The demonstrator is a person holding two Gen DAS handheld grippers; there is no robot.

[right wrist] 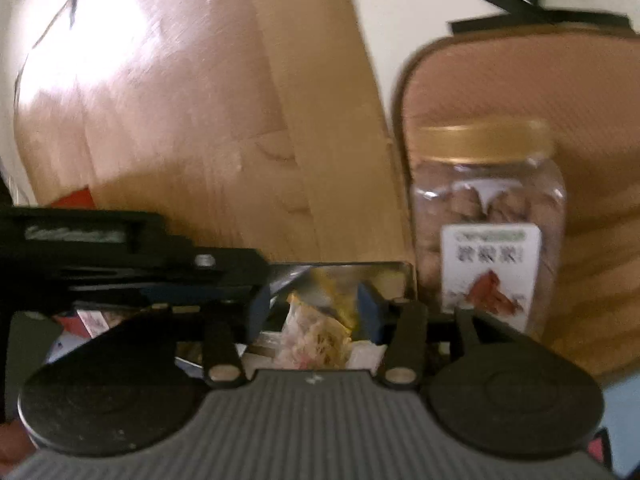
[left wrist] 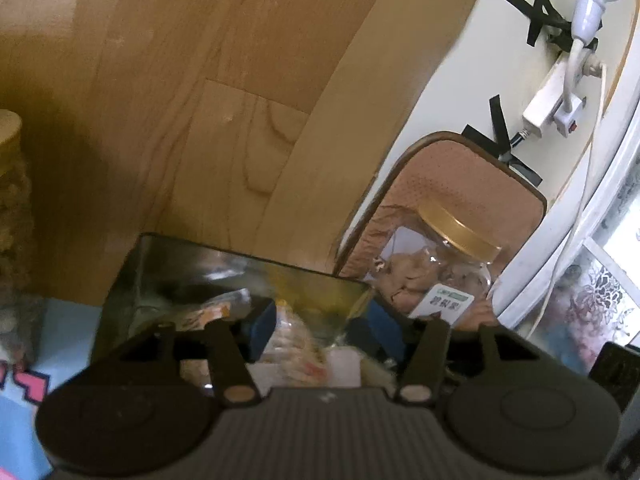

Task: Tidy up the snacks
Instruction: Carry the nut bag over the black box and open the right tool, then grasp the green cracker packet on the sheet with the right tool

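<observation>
A shiny metal tin (left wrist: 168, 264) holds several wrapped snack packets (left wrist: 288, 332). My left gripper (left wrist: 316, 326) hangs just over the tin with its jaws apart and nothing between them. In the right wrist view my right gripper (right wrist: 312, 310) is also over the tin (right wrist: 396, 270), jaws apart, with a pale snack packet (right wrist: 316, 340) lying below the gap; no grip shows. The left gripper's black body (right wrist: 120, 252) reaches in from the left. A clear jar with a gold lid (right wrist: 488, 216) stands to the right of the tin; it also shows in the left wrist view (left wrist: 448, 260).
A brown padded chair back (left wrist: 460, 176) stands behind the jar. A wooden panel (left wrist: 200, 100) rises behind the tin. Another jar of snacks (left wrist: 12, 184) stands at the far left. A white power strip (left wrist: 552, 100) and a lamp hang on the wall. The tabletop is light blue (left wrist: 64, 320).
</observation>
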